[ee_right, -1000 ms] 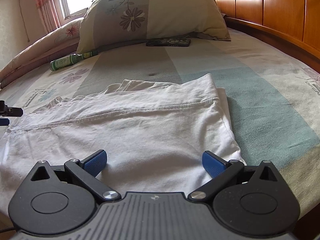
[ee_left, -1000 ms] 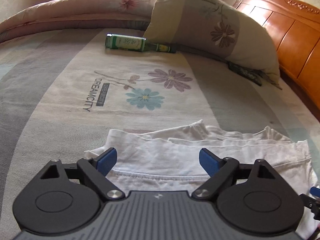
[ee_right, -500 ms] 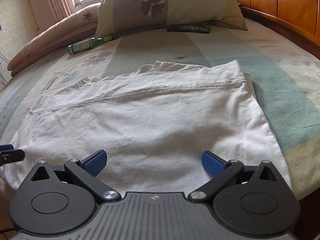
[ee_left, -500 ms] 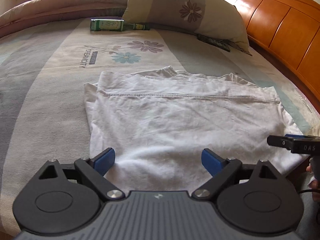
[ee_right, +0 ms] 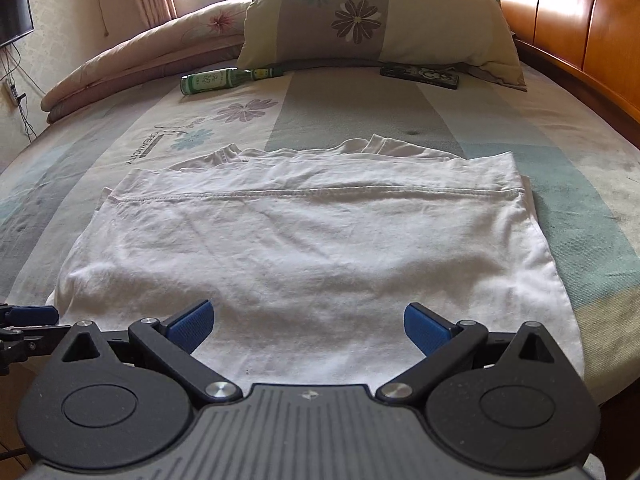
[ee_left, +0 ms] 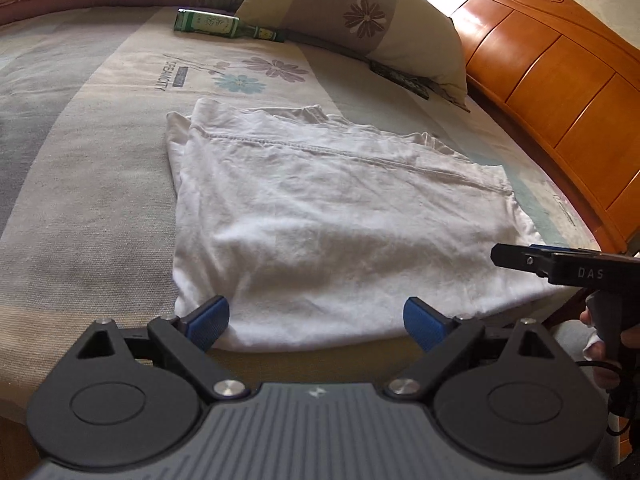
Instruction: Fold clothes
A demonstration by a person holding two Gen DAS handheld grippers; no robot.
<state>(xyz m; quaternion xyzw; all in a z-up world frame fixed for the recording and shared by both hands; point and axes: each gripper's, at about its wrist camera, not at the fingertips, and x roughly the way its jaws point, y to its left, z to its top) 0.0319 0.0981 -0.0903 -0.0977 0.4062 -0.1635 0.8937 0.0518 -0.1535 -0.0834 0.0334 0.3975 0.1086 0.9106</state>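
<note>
A white garment (ee_left: pixel 320 216) lies folded flat on the bed, its near fold at the bed's front edge and a stitched hem across the far part. It also shows in the right wrist view (ee_right: pixel 312 248). My left gripper (ee_left: pixel 316 320) is open and empty, just above the garment's near left edge. My right gripper (ee_right: pixel 306 322) is open and empty over the near edge toward the right. The right gripper also shows from the side in the left wrist view (ee_left: pixel 560 264), and the left gripper's fingertips (ee_right: pixel 28 316) show at the left edge of the right wrist view.
A green glass bottle (ee_right: pixel 224 78) lies on the bedsheet (ee_right: pixel 360 108) near a flowered pillow (ee_right: pixel 376 20). A dark flat case (ee_right: pixel 420 75) lies before the pillow. A wooden headboard (ee_left: pixel 552 64) runs along the right. A rolled quilt (ee_right: pixel 140 56) lies at the far left.
Both grippers have pulled back toward the bed's front edge, so the whole folded garment is now in view. Both stay open. The garment has not moved.
</note>
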